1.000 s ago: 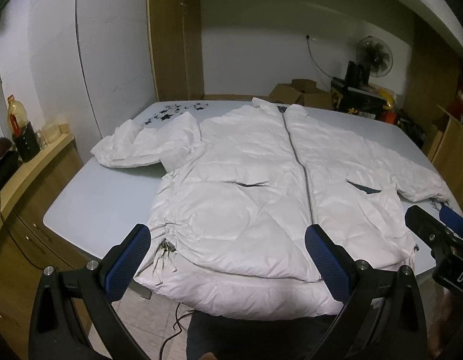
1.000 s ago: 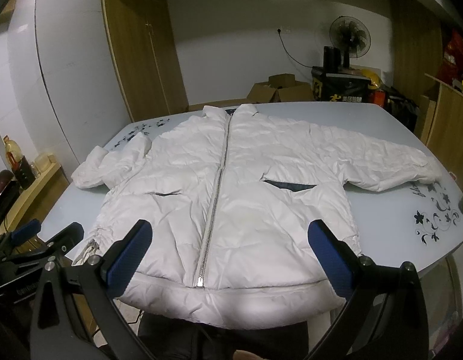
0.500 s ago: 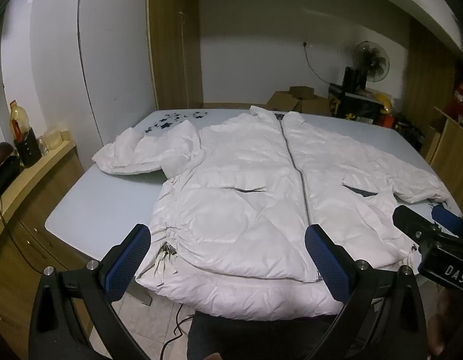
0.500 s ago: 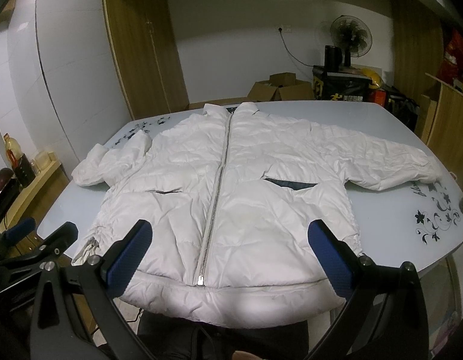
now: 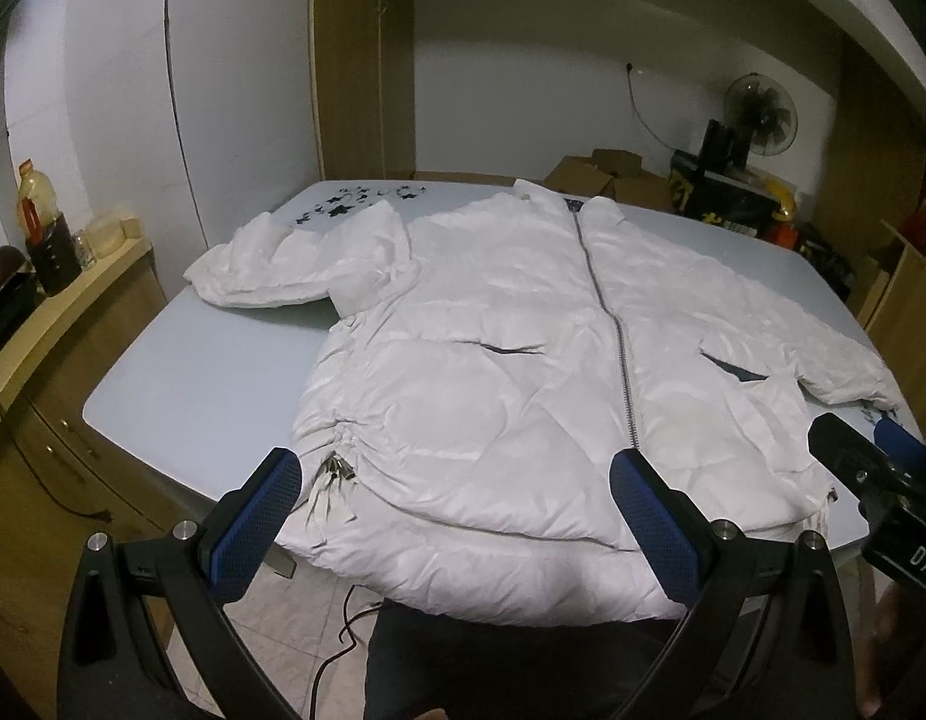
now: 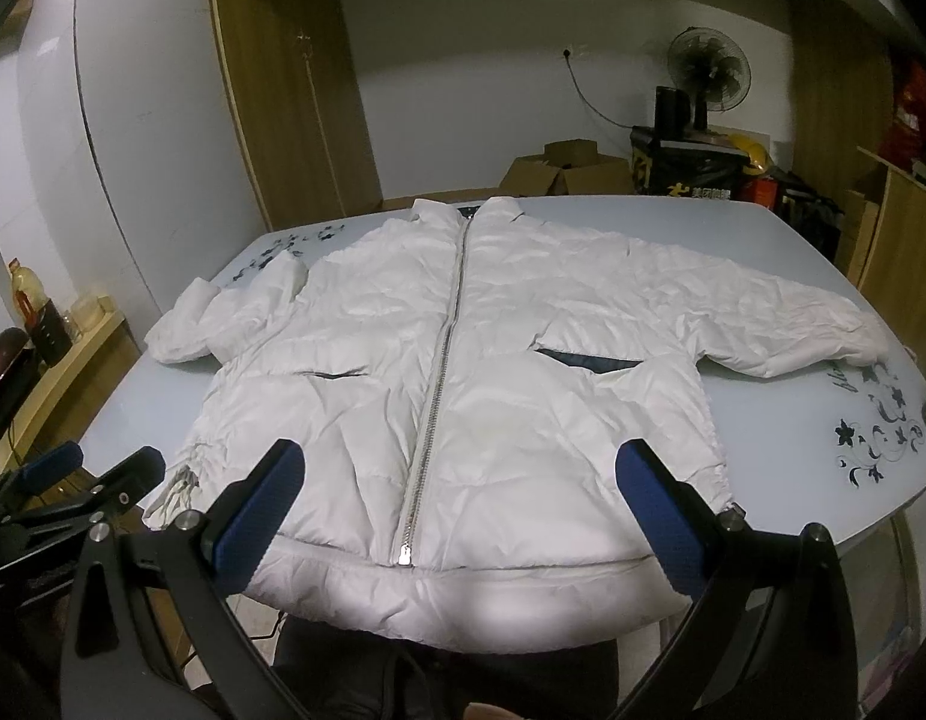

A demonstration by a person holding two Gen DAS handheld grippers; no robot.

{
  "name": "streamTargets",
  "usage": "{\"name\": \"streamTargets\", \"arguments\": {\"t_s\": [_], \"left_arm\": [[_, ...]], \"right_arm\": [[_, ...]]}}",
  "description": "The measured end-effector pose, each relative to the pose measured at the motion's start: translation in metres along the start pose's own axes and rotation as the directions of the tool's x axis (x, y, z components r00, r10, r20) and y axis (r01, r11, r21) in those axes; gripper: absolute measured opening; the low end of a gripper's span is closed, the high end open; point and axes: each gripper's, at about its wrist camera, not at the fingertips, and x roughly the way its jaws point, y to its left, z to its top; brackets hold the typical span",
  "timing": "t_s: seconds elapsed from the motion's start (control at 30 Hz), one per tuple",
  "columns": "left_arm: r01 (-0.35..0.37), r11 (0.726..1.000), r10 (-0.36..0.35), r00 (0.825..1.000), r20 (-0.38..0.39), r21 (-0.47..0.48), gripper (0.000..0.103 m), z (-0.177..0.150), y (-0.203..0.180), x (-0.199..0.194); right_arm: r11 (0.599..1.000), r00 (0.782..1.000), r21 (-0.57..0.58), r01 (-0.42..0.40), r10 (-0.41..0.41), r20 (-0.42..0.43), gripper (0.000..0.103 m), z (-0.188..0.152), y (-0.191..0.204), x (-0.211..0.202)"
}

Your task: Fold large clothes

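Observation:
A white puffer jacket point(image 5: 511, 372) point(image 6: 493, 396) lies face up on the pale blue table point(image 5: 210, 372) point(image 6: 811, 438), zipped, collar at the far side. Its hem hangs over the near edge. One sleeve is bunched at the left point(image 5: 282, 264); the other lies stretched out to the right point(image 6: 793, 324). My left gripper point(image 5: 456, 516) hovers open above the hem's left half, nothing between its blue pads. My right gripper point(image 6: 463, 510) is open above the zipper's bottom end, apart from the fabric. Each gripper shows at the edge of the other's view.
A wooden cabinet with a bottle point(image 5: 36, 222) and jars stands left of the table. Cardboard boxes point(image 6: 571, 171), a fan point(image 6: 709, 72) and a black box sit behind the far edge. A wooden cupboard point(image 6: 907, 234) is at the right. A person's dark trousers show below the hem.
Both grippers have risen and pulled back a little, so the jacket sits slightly lower and farther in view. The jacket has not moved and both grippers stay open.

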Motion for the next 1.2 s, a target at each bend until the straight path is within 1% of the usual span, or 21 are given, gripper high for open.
{"name": "streamTargets", "arguments": {"t_s": [0.83, 0.9, 0.93, 0.97, 1.0, 1.03, 1.07, 1.1, 1.13, 1.17, 1.2], "left_arm": [[0.001, 1.0, -0.001, 1.0, -0.01, -0.001, 0.103, -0.002, 0.002, 0.001], [0.013, 1.0, -0.013, 1.0, -0.015, -0.005, 0.103, -0.003, 0.003, 0.004], [0.035, 0.999, -0.036, 0.999, -0.022, -0.017, 0.103, -0.002, 0.006, 0.007], [0.081, 0.996, -0.083, 0.996, -0.033, -0.047, 0.103, 0.0, 0.013, 0.012], [0.149, 0.985, -0.153, 0.987, -0.041, -0.083, 0.103, 0.003, 0.025, 0.02], [0.219, 0.968, -0.226, 0.973, -0.043, -0.122, 0.103, 0.007, 0.038, 0.029], [0.28, 0.945, -0.291, 0.956, -0.043, -0.168, 0.103, 0.01, 0.052, 0.038], [0.373, 0.891, -0.397, 0.917, -0.044, -0.26, 0.103, 0.015, 0.077, 0.053], [0.419, 0.847, -0.456, 0.889, -0.042, -0.327, 0.103, 0.019, 0.094, 0.064], [0.47, 0.758, -0.534, 0.846, -0.014, -0.452, 0.103, 0.024, 0.129, 0.085], [0.48, 0.698, -0.558, 0.83, 0.015, -0.531, 0.103, 0.028, 0.156, 0.101]], "right_arm": [[1.0, 1.0, -0.015, -0.003, 0.003, -0.011, 0.103, -0.001, 0.003, 0.003], [1.0, 1.0, -0.02, -0.006, 0.006, -0.012, 0.103, -0.002, 0.003, 0.005], [1.0, 1.0, -0.021, -0.008, 0.008, -0.016, 0.103, -0.002, 0.003, 0.006], [1.0, 1.0, -0.022, -0.01, 0.01, -0.02, 0.103, -0.002, 0.004, 0.008], [1.0, 1.0, -0.023, -0.013, 0.012, -0.028, 0.103, -0.003, 0.004, 0.011], [1.0, 0.999, -0.025, -0.015, 0.014, -0.04, 0.103, -0.004, 0.003, 0.015], [1.0, 0.999, -0.026, -0.017, 0.016, -0.048, 0.103, -0.004, 0.003, 0.018], [1.0, 0.998, -0.025, -0.019, 0.017, -0.058, 0.103, -0.005, 0.002, 0.022], [1.0, 0.998, -0.024, -0.018, 0.017, -0.067, 0.103, -0.006, 0.0, 0.027], [1.0, 0.997, -0.022, -0.018, 0.016, -0.073, 0.103, -0.006, -0.001, 0.031], [1.0, 0.997, -0.018, -0.018, 0.016, -0.081, 0.103, -0.006, -0.002, 0.036]]}}
